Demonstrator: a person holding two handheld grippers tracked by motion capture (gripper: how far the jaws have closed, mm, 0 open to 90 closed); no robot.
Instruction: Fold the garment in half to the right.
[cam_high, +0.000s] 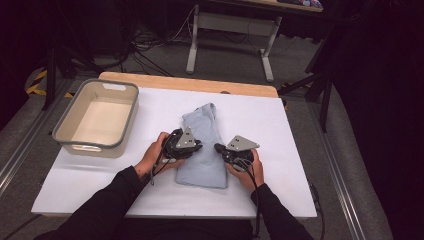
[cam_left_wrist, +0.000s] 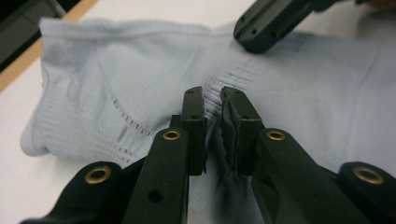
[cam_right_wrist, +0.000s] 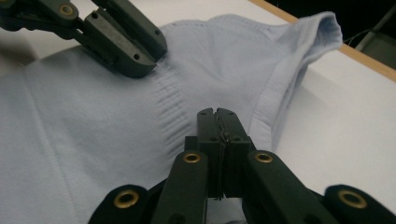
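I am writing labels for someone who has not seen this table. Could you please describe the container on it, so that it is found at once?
Start from the white table with the wooden far edge. On its left side, beside the folded light blue garment, stands a beige rectangular tub. It alone is rigid and hollow, with a grey rim.

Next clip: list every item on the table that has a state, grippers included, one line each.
Pale blue knit garment: folded, lying flat on the white table, pinched by both grippers.
Left gripper: jaws nearly closed, a ridge of the fabric between them.
Right gripper: jaws closed tight, tips at the fabric; whether fabric is clamped between them cannot be told.
Beige plastic tub with grey rim: upright, empty, at the table's left edge.
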